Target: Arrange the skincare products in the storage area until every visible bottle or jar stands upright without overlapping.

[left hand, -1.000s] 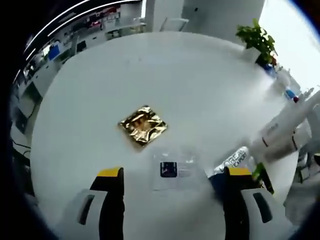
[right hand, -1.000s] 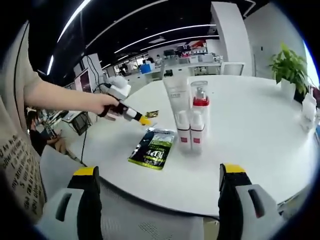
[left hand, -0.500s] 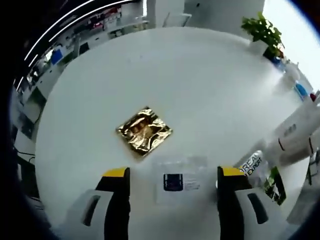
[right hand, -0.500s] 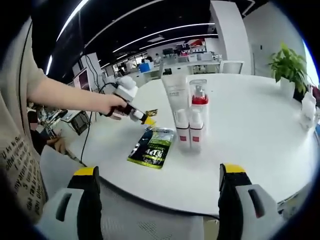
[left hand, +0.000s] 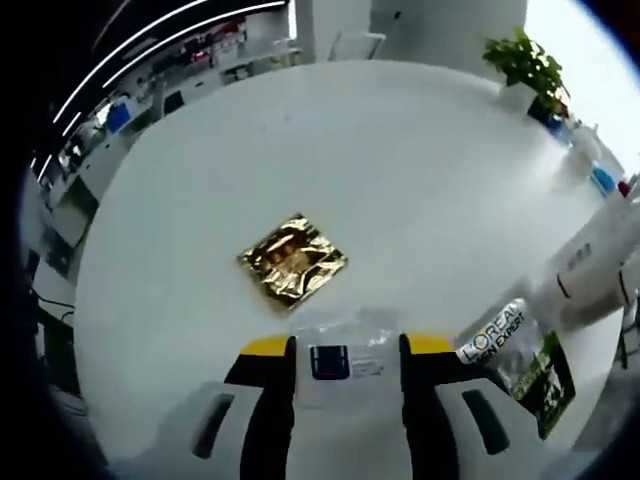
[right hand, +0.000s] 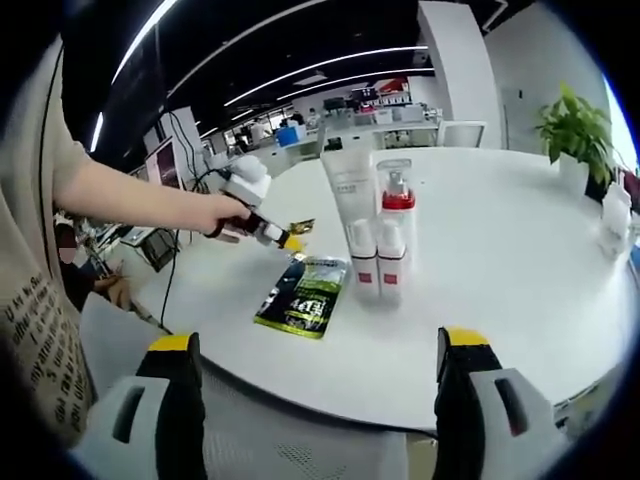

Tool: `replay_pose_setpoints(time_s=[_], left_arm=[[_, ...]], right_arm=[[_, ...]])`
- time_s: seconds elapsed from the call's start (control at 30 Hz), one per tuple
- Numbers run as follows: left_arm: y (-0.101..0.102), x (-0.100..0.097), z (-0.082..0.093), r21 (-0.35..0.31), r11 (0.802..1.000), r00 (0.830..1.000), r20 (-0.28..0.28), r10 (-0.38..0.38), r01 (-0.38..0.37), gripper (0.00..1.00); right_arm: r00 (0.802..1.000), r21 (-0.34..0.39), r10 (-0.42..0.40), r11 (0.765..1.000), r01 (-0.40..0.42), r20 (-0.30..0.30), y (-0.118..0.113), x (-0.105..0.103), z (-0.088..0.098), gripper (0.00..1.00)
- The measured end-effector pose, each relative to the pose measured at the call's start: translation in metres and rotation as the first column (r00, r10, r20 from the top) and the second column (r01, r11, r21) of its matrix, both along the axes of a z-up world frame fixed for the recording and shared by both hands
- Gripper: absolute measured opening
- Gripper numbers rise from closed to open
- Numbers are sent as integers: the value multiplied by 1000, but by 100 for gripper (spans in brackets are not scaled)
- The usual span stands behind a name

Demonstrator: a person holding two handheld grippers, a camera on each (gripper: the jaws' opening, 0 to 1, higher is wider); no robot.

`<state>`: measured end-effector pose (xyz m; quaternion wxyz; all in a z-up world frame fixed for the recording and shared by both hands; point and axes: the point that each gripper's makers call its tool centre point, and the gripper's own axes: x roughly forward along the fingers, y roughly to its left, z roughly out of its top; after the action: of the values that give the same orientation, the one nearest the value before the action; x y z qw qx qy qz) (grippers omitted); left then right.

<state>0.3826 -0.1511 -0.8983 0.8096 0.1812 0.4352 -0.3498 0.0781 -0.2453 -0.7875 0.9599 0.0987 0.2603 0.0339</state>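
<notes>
Table [left hand: 400, 150], round and white, carries every item. Upright bottles [right hand: 380, 240] stand clustered near its centre in the right gripper view; a green sachet [right hand: 303, 296] lies flat just beside them. A gold foil packet [left hand: 292, 260] lies apart. Left gripper [left hand: 347, 362] has its jaws drawn in against the edges of a clear flat sachet [left hand: 347, 350], apparently gripping it. Right gripper [right hand: 315, 355] hangs wide open off the table edge. Judged step: lifting the sachet; next, carry it toward the cluster without overlap.
</notes>
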Motion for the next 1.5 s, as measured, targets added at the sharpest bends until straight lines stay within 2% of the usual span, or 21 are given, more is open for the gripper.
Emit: replay_pose_setpoints(time_s=[0.43,1.0,1.1,1.5], left_arm=[[4,-5,2,-17,1000,1000,3,17,-17,37],[20,-15,27,-64,996,998,16,56,-55,37],[25,-20,32,-55,997,998,34,49,-47,37],[42,-39,40,-61,995,996,27,80,-78,37]], right_arm=[[1000,-5,-7,1000,7,6,0,-2,0,98],[1000,-20,16,1000,-16,21,4,-4,2,98],[999,-22,23,1000,-23,24,5,-5,3,98],[998,-26,47,999,-46,38,9,-6,8,97]])
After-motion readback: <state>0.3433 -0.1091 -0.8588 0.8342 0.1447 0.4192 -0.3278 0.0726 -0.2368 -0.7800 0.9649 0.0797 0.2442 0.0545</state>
